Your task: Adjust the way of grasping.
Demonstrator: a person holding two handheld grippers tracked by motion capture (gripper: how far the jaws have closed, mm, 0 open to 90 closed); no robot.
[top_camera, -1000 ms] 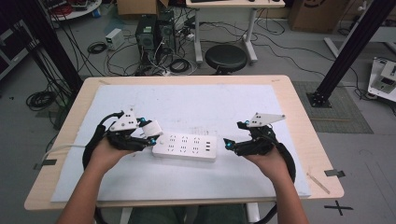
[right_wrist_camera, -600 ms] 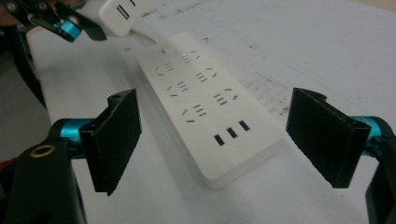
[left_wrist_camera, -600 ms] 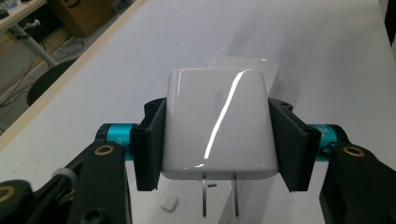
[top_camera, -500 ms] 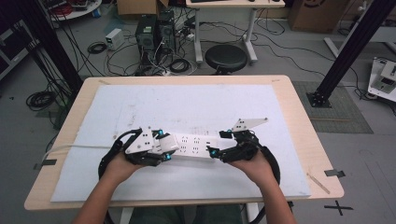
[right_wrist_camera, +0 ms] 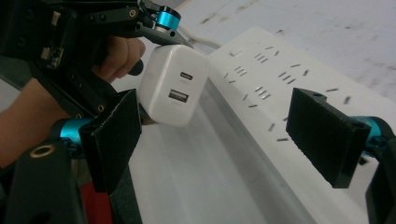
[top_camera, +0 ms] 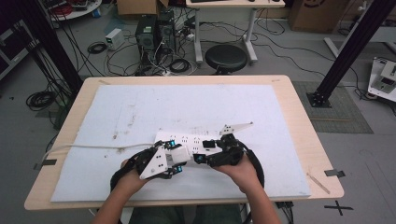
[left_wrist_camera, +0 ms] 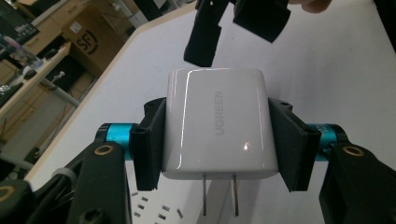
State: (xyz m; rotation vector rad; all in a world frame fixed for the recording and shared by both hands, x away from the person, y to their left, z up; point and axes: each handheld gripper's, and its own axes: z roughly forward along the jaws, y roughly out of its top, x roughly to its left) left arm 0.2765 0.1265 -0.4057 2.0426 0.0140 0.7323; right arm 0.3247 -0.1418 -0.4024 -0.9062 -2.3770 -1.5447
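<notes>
left gripper view puts the glossy white square wall charger (left_wrist_camera: 215,125) dead centre, two metal prongs pointing down, clamped by its sides in the left gripper (left_wrist_camera: 215,140). it hangs just above the long white plastic power strip (top_camera: 191,142) near the front of the pale mat on the wooden table (top_camera: 299,116). right gripper (right_wrist_camera: 224,135) has its jaws spread wide either side of the strip, not pinching it. judging by this, plugging in is under way; next, the prongs need lining up with a socket's slots, then a straight push.
</notes>
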